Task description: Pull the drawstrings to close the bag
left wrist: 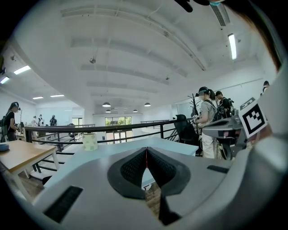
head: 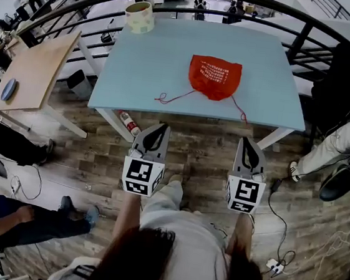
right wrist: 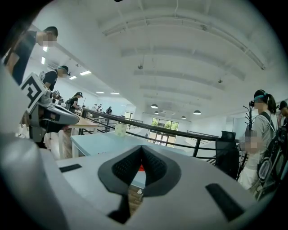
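A red drawstring bag [head: 214,77] lies on the light blue table [head: 146,64], a little right of its middle. Its two thin red drawstrings [head: 171,97] trail loose to the left and right toward the table's near edge. Both grippers hover short of that edge, above the wooden floor. My left gripper [head: 161,126] is shut with nothing in it, its pads meeting in the left gripper view [left wrist: 146,150]. My right gripper [head: 246,139] is shut and empty too [right wrist: 141,148]. A sliver of the red bag [right wrist: 141,168] shows below its closed pads.
A tape roll [head: 139,17] stands at the table's far left corner. A black railing [head: 253,1] curves behind the table. A wooden table [head: 35,70] stands to the left, a bottle [head: 128,123] lies under the blue table, a dark chair [head: 346,74] is at the right. People stand around.
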